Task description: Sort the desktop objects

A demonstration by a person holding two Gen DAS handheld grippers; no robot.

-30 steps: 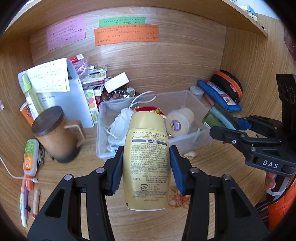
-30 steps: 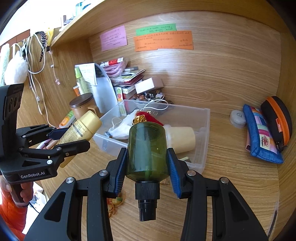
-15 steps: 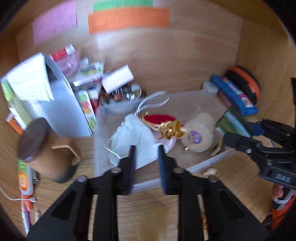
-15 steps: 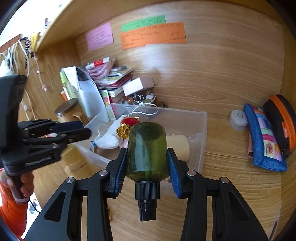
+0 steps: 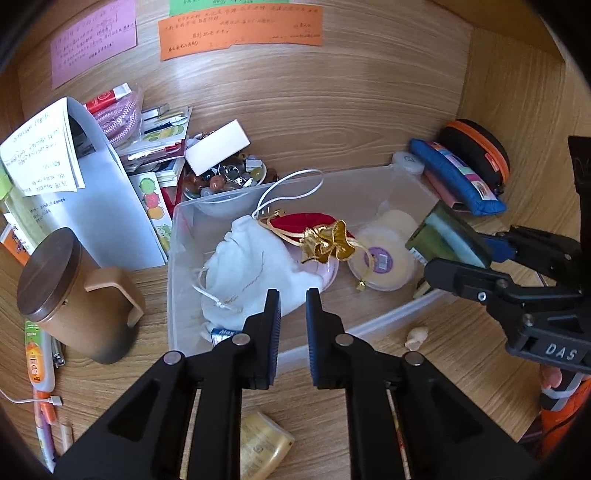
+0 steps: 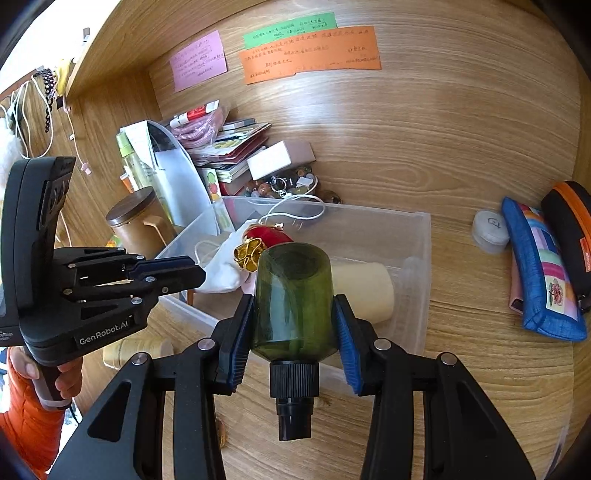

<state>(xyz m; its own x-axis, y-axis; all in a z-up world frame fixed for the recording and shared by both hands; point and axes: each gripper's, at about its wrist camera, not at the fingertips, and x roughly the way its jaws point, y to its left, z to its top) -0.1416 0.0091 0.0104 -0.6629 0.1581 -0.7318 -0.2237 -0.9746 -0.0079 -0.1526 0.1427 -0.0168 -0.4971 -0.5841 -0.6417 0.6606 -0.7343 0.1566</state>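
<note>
Left tongs now sitting closed, empty; yellow bottle dropped, lying on tabletop outside bin; right tongs gripping green bottle

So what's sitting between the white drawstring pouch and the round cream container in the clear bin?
In the left wrist view, a red pouch with a gold bow lies between them.

Pink note, green note, orange note on wooden back wall
</note>
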